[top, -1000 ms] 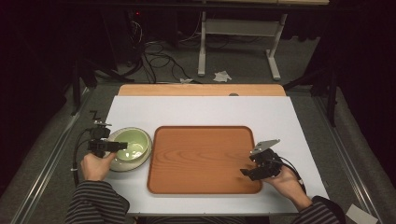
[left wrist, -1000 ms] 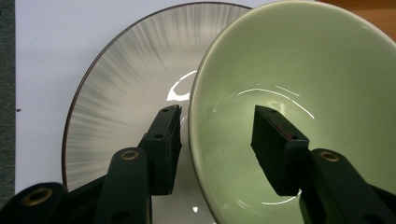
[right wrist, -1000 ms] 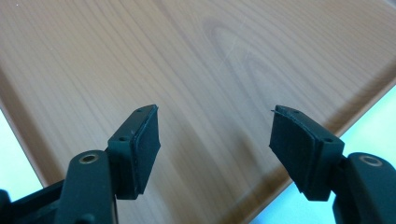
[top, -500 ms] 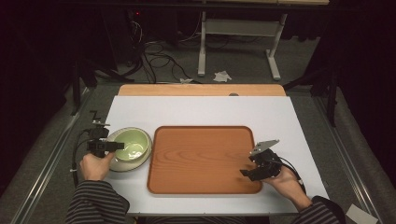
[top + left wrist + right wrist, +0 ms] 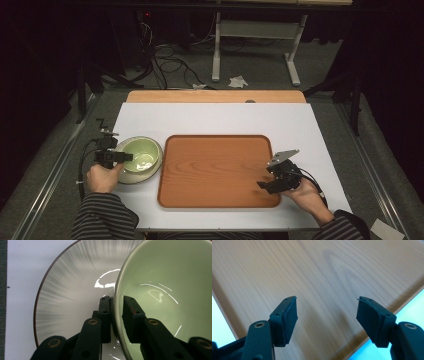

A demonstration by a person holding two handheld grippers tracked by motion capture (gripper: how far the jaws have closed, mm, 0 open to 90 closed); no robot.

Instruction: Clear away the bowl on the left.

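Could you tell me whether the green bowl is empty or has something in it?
Empty: the green bowl shows only bare glossy glaze inside, with the left gripper clamped on its rim.

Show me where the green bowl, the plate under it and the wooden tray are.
green bowl (image 5: 141, 156): high view, on its inner wall.
plate (image 5: 67, 297): left gripper view, on its streaked inner surface left of the bowl.
wooden tray (image 5: 215, 170): high view, on its bare floor.

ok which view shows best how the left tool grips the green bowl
The left gripper view: the left tool has one jaw outside and one inside the green bowl wall, closed on its rim above the plate. The high view shows the bowl small, the grip hard to read. The right gripper view faces the wooden tray.
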